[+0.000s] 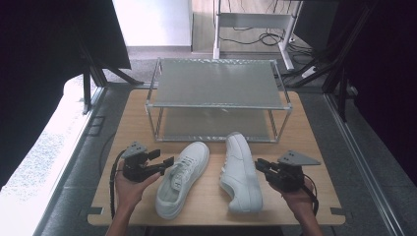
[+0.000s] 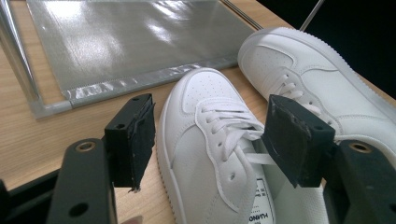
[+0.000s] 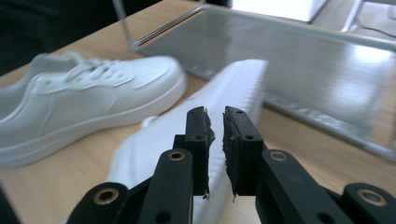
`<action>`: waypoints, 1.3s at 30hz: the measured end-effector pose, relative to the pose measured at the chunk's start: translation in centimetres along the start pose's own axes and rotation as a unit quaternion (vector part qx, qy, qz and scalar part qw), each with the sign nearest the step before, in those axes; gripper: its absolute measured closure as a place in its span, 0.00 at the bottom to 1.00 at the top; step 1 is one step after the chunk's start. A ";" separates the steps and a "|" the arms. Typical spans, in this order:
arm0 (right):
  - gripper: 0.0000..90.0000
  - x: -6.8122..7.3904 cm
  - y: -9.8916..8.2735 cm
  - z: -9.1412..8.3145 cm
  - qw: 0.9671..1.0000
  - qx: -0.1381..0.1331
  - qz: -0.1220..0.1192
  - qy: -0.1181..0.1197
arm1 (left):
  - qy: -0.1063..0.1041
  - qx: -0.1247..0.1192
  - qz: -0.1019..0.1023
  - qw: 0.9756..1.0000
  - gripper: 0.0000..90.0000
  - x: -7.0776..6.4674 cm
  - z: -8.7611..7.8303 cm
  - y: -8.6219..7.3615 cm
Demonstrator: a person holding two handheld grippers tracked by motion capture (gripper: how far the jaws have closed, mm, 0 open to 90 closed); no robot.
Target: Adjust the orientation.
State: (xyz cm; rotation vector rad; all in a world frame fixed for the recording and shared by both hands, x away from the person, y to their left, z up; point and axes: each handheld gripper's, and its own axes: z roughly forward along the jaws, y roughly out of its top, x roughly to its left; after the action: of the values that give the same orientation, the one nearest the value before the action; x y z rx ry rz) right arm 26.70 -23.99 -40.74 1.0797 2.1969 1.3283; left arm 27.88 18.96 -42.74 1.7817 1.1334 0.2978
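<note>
A: Which way does the left white lace-up leather sneaker (image 1: 181,178) lie from the left gripper (image 1: 166,163)?

B: Straight ahead of it. In the high view the sneaker stands upright on the pale wooden surface (image 1: 206,199), its toe slanted up toward the two-tier metal-framed shoe rack with grey mesh shelves (image 1: 216,83) and its heel toward the person. The left gripper comes at it from the side, so its jaws point across the sneaker's long axis at about the laces.

A: And how do those jaws stand?

B: Spread wide. In the left gripper view one pad sits outside the sneaker's edge and the other hangs over the lacing and tongue, with nothing pressed between them. They straddle the sneaker (image 2: 212,140) rather than grip it.

A: What about the other white leather sneaker (image 1: 239,173)?

B: It lies tipped onto its side, sole turned toward the right gripper (image 1: 260,165), toe toward the rack's lower shelf. Its long axis runs nearly parallel to the first sneaker, the two close together at the toes.

A: Is the right gripper holding it?

B: No. In the right gripper view the jaws are nearly pressed together, a thin gap left and nothing in it; the ribbed white sole (image 3: 196,140) sits just beyond the tips, blurred.

A: So which hand is better placed?

B: Likely the left: its jaws already bracket their sneaker across the narrow width, and closing would pinch it. The right would have to open again before it could take the tipped one.
</note>
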 end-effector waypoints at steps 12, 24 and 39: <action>1.00 4.4 -0.2 2.8 0.995 0.050 -0.055 0.059 | 0.006 0.000 -0.009 1.000 0.39 0.2 0.1 -0.2; 1.00 7.5 -2.3 5.4 0.983 0.120 -0.121 0.063 | 0.006 -0.001 -0.023 1.000 0.39 0.9 -0.2 -0.2; 1.00 6.0 -2.7 2.9 0.989 0.098 -0.106 0.004 | 0.001 0.006 -0.042 0.999 0.39 1.5 -0.3 -0.4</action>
State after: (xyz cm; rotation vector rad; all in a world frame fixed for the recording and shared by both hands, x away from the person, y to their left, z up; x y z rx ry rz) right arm 23.54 -18.47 -43.98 0.8740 2.4110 1.0467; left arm 28.28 20.41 -43.27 1.7387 1.2103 0.2426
